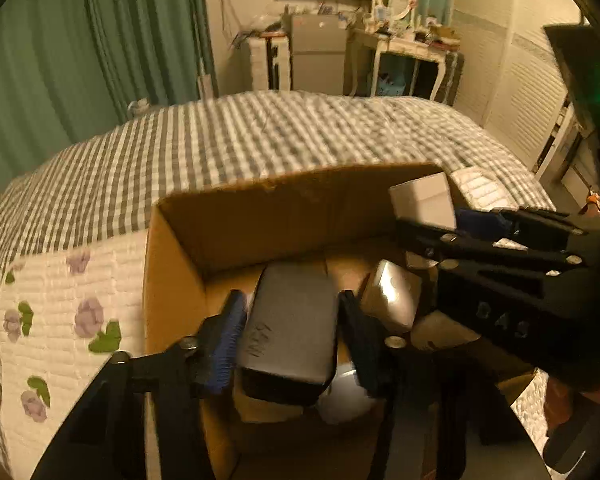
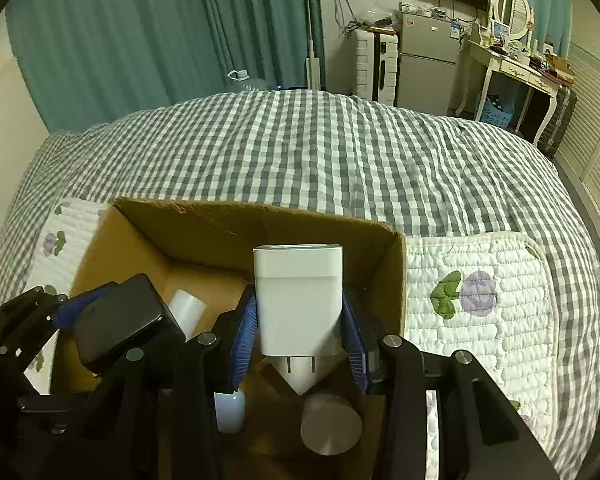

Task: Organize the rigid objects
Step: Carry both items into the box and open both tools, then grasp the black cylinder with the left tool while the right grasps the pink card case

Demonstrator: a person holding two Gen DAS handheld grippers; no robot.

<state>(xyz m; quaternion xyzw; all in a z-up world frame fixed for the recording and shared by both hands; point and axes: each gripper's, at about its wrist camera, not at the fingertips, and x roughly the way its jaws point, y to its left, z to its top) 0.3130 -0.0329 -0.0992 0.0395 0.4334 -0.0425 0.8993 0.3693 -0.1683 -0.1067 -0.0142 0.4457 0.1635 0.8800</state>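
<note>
The left gripper (image 1: 290, 334) clamps the dark case (image 1: 288, 332) at lower centre, the right gripper (image 2: 300, 330) clamps the white charger (image 2: 298, 296) mid-frame; both should keep level above the cardboard box (image 2: 220, 228), releasing gently

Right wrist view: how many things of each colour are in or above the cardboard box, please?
White: 2, charger in the right gripper, and bottle; the white piece lower down may be the bottle's other end.
Black: 1, case in the left gripper.
Silver: 1, cylinder.
Total: 4.
</note>
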